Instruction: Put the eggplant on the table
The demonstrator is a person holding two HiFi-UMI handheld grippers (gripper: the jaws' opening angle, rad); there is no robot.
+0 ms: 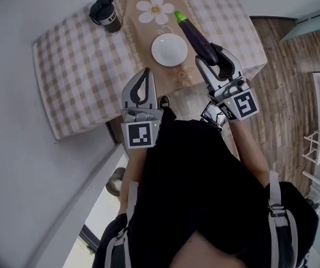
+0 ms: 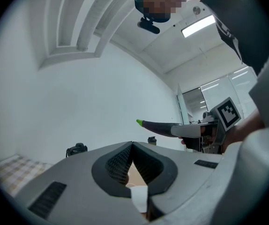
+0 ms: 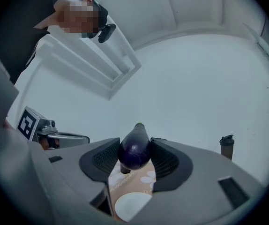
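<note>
Right gripper (image 1: 216,53) clamped on thick end of eggplant (image 1: 195,33), firm, probably slippery, above table's (image 1: 73,66) near edge; left gripper (image 1: 146,73) closed, empty.

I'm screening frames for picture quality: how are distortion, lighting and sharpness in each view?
Head view: evenly lit and sharp, edges slightly bent, eggplant clear. Left gripper view: heavy fisheye with a black round border; the ceiling light glares. Right gripper view: same fisheye, greyer light, eggplant in focus.

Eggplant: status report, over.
Right gripper shut on eggplant, in the air at the table, not down yet. Left gripper shut, empty. Plate close beside eggplant; cup well off.
</note>
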